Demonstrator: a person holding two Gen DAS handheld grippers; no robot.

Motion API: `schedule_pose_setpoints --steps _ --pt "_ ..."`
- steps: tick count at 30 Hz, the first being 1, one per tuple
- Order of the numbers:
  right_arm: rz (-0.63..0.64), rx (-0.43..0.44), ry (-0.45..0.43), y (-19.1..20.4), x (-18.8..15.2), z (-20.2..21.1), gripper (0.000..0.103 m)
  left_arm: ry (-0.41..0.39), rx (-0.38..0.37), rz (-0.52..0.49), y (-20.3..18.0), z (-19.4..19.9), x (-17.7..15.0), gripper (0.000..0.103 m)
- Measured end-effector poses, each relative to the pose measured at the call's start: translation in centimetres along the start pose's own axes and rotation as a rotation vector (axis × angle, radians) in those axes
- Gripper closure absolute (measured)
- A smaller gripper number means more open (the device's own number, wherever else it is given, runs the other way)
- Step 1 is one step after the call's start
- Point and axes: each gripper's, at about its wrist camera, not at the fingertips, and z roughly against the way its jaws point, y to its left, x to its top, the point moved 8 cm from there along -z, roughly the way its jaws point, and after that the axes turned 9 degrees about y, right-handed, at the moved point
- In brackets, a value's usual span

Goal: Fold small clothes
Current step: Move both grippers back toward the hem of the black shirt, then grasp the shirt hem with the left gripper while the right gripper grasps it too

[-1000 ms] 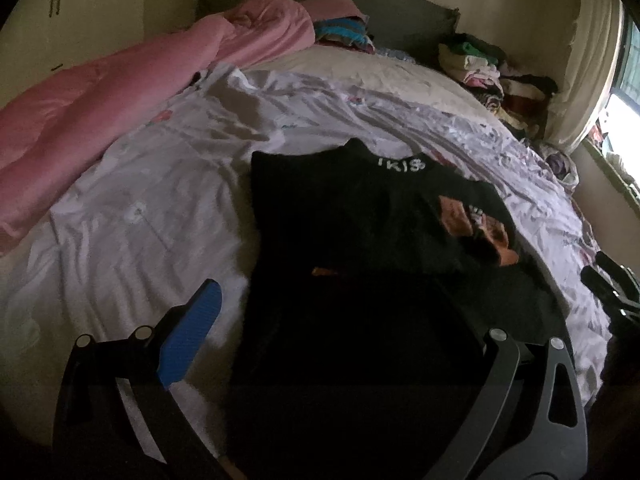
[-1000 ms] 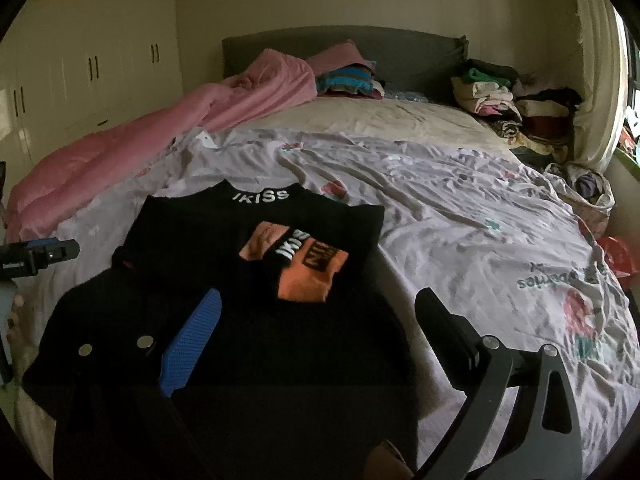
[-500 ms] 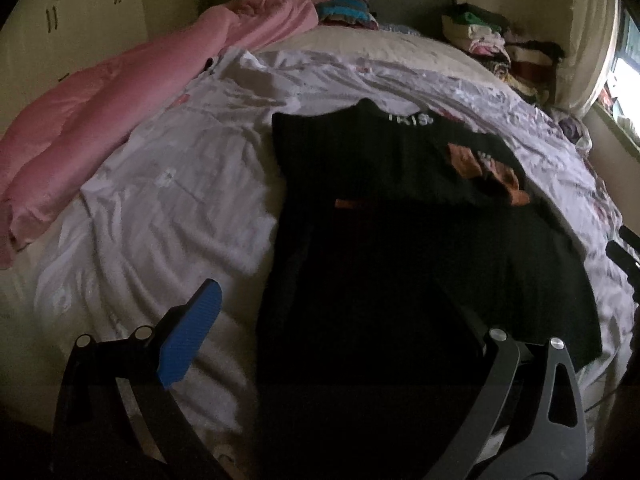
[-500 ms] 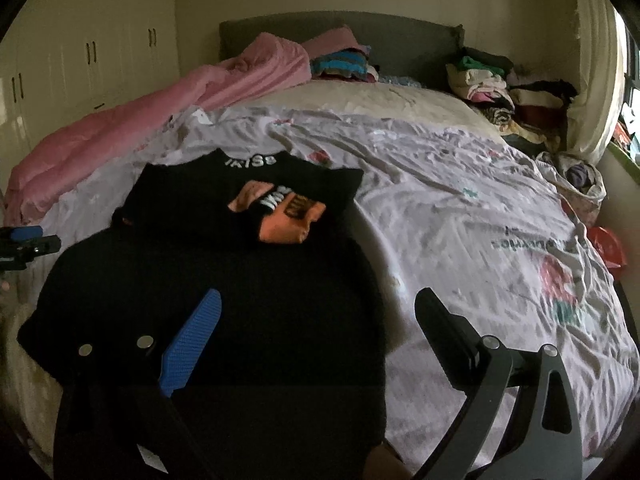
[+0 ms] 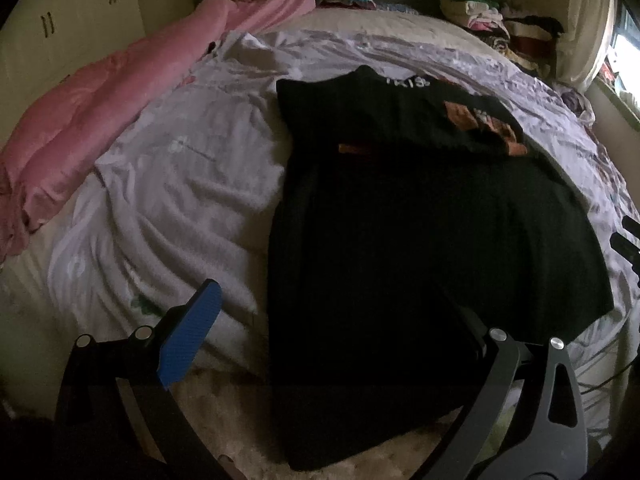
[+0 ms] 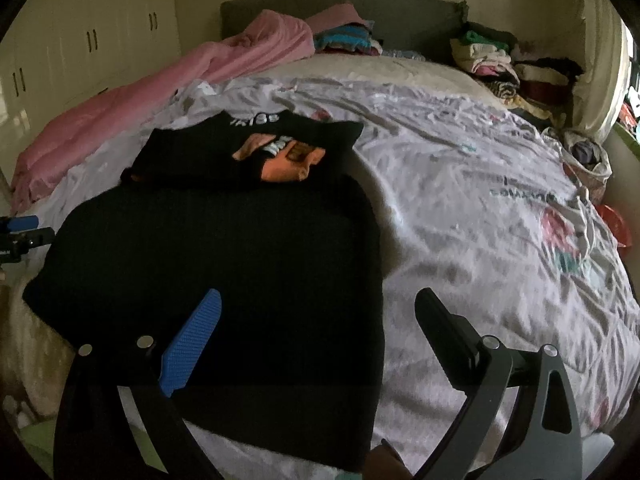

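Note:
A black sweater [image 5: 420, 232] [image 6: 224, 260] lies flat on the pale sheet [image 5: 180, 184] [image 6: 480, 220], with white lettering at the collar [image 6: 256, 119]. Its orange-and-black sleeve [image 6: 280, 156] [image 5: 488, 124] is folded across the chest. The hem reaches the near edge of the bed. My left gripper [image 5: 332, 320] is open above the hem's left part, holding nothing. My right gripper [image 6: 320, 320] is open over the hem's right corner, also holding nothing. Each gripper shows at the edge of the other's view: the left gripper [image 6: 20, 236] and the right gripper [image 5: 626, 240].
A pink duvet [image 5: 112, 92] [image 6: 140, 108] is bunched along the left side of the bed. Folded clothes [image 6: 344, 38] sit at the grey headboard [image 6: 400, 12], and a loose pile [image 6: 500, 64] lies at the back right. Cupboards [image 6: 80, 48] stand on the left.
Both grippers have drawn back toward the foot of the bed, so the whole sweater and the bed's near edge now show. The sweater itself has not moved.

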Motion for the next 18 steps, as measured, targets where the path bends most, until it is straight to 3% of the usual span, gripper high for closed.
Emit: schedule_pose_setpoints --steps 8,16,18 --pt "0.009 0.023 0.060 0.2 -2.7 -0.8 0.006 0.049 -0.003 0.002 0.3 -0.6 -2.1 0.010" --pt "-0.012 0.060 0.131 -0.2 -5.2 -2.0 0.007 0.102 -0.088 0.032 0.7 -1.2 -3.8 0.010" --pt "-0.014 0.071 0.145 -0.2 -5.6 -2.2 0.007 0.112 -0.103 0.039 0.9 -1.3 -4.3 0.017"
